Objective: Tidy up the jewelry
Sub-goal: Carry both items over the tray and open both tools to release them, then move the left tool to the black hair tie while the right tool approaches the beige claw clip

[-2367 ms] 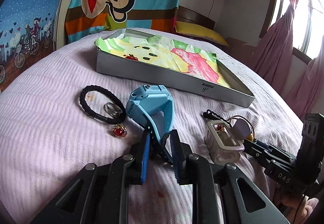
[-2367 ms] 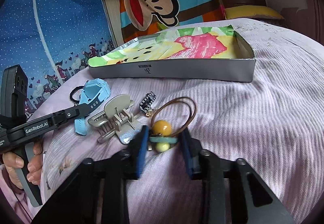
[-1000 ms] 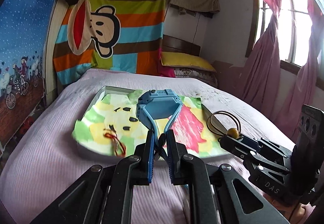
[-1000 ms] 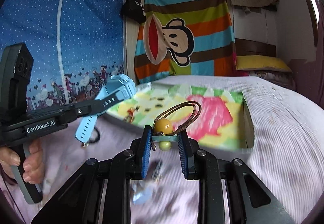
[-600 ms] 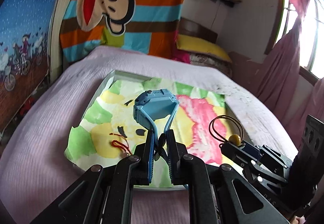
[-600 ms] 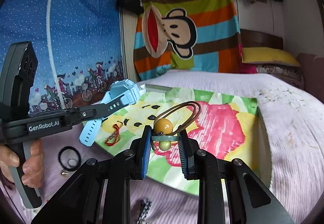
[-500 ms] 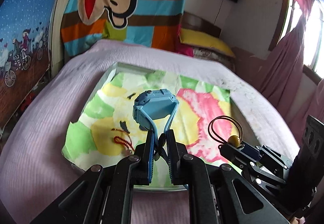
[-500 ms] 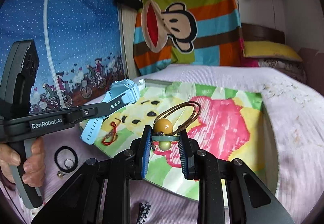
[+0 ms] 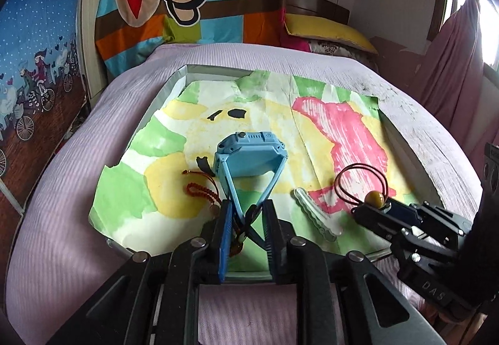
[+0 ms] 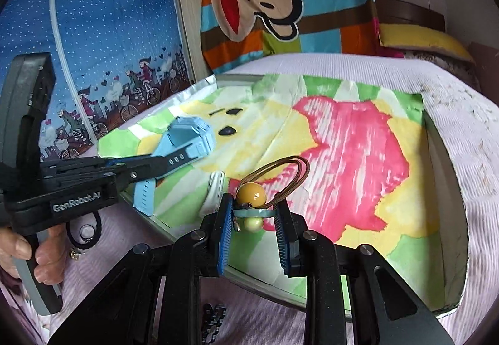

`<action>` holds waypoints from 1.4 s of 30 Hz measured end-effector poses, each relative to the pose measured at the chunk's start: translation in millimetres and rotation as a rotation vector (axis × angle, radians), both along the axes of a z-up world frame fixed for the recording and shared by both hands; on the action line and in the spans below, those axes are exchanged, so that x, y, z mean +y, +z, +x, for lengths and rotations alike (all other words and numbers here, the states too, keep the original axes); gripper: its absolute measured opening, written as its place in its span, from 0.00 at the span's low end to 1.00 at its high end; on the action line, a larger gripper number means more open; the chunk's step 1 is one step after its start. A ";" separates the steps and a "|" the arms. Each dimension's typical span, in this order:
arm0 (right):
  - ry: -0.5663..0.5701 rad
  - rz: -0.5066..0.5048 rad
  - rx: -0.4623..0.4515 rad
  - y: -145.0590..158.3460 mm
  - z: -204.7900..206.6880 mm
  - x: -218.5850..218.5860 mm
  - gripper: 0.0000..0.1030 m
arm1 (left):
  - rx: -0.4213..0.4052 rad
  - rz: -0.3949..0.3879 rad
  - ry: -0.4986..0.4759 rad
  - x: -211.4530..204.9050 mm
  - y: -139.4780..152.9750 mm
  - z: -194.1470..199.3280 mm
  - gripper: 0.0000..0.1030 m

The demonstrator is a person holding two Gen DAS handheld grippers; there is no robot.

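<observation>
One light-blue watch (image 9: 249, 157) | chunky square case | strap looped

Blue watch (image 9: 249, 154) and beaded hair tie (image 10: 251, 196) hang over paper-lined tray (image 9: 174, 80).

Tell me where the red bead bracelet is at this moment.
In the left wrist view, the red bead bracelet lies on the painted paper in the tray, just left of the blue watch between the left gripper's jaws.
</observation>
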State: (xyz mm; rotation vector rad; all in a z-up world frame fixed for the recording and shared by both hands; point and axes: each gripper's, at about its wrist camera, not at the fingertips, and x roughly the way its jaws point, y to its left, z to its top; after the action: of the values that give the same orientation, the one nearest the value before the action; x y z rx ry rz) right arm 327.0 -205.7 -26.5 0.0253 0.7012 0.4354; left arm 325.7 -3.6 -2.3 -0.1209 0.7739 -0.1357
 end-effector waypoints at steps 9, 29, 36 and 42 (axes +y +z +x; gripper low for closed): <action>-0.032 0.009 -0.008 3.8 -6.5 -9.1 0.37 | -0.059 -0.054 0.026 10.1 9.2 -18.1 0.35; -0.160 0.123 -0.341 55.0 -111.1 -36.2 0.93 | -0.378 -0.027 0.112 31.2 42.8 -119.7 1.00; -0.174 0.125 -0.432 62.1 -152.3 -35.4 0.99 | -0.413 -0.019 0.108 38.1 40.0 -148.1 1.00; -0.183 0.117 -0.454 62.8 -179.2 -34.3 0.99 | -0.409 -0.008 0.112 46.1 28.8 -167.3 1.00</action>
State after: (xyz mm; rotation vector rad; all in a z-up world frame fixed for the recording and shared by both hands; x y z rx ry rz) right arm 147.8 -240.0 36.4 0.0968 0.2229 0.2905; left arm 158.4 42.4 26.6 -0.1388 0.3573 -0.0542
